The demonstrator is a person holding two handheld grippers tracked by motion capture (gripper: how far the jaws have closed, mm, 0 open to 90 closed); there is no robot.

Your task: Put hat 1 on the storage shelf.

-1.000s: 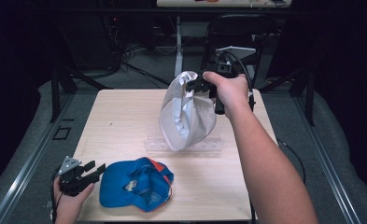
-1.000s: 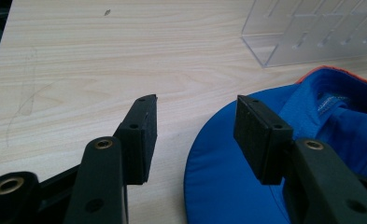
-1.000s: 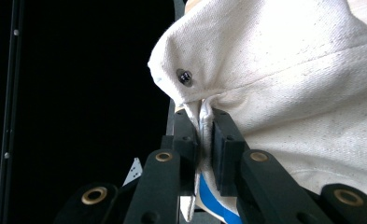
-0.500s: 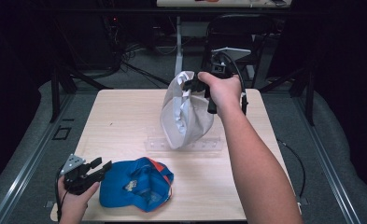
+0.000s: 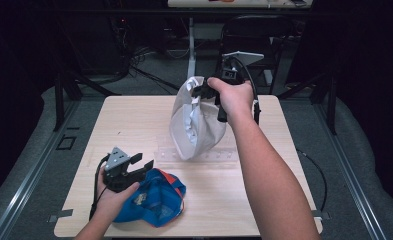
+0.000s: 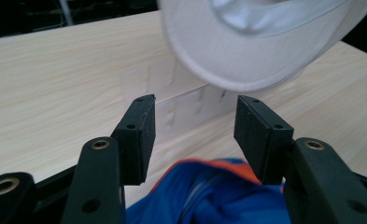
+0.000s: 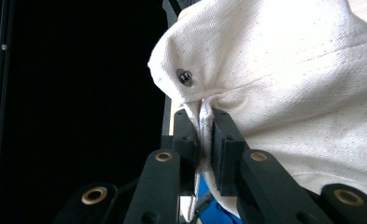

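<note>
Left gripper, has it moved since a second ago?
Yes. The left gripper has come in from beyond the table's left edge, rightward and up in the high view, its open jaws now over the blue cap.

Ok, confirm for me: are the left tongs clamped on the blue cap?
No: the left tongs stand open above the blue cap, pads apart with nothing pressed between them.

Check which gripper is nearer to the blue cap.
Left. The left gripper hovers open at the blue cap by its near-left edge; the right gripper holds the white cap farther back.
</note>
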